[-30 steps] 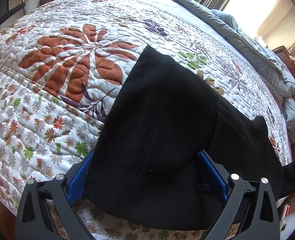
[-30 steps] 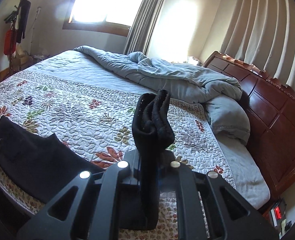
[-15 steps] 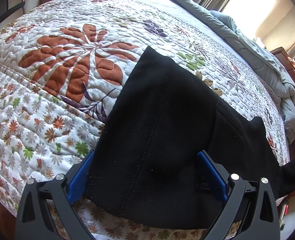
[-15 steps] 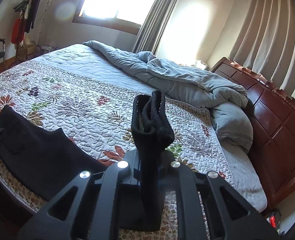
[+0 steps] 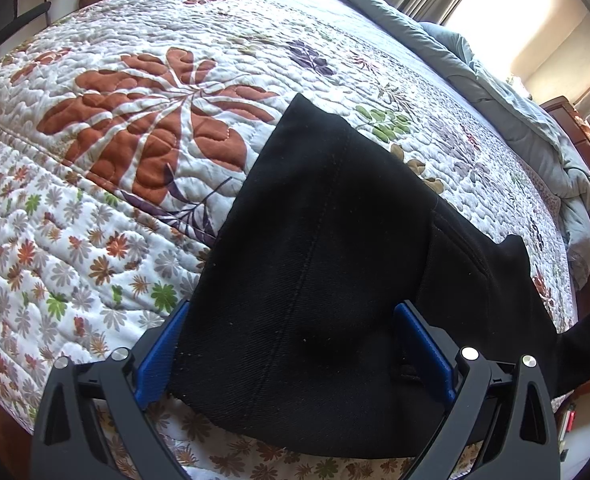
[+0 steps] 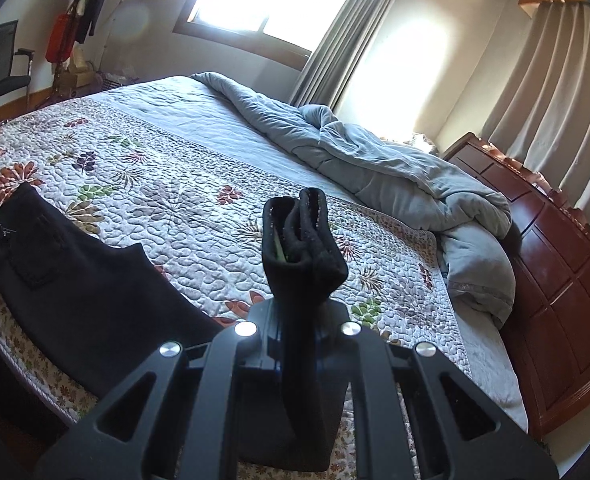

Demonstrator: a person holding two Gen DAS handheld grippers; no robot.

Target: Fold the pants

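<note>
While the black twill pants (image 5: 323, 248) lie spread across the near edge of the bed, their dense weave and a raised stitched seam show plainly in the left wrist view. The left gripper (image 5: 295, 344) stands over them with its blue ribbed pads (image 5: 159, 356) wide apart, one at each side of the broad dark panel; whether those pads press the cloth cannot be told. Beneath the fabric stretches a puffy white quilted bedspread (image 5: 143, 128) stitched in pebble shapes and printed with rust-orange leaves, small green and brown flowers along its border.

In the right wrist view the right gripper (image 6: 299, 328) has its black jaws drawn together, clamped on a bunched end of the pants that rises in thick rolled folds (image 6: 301, 240) above the fingertips. The rest of the garment lies flat at the left on the quilt. Farther back a crumpled grey-blue duvet (image 6: 395, 176) is heaped against a glossy reddish wooden headboard (image 6: 555, 264).
</note>
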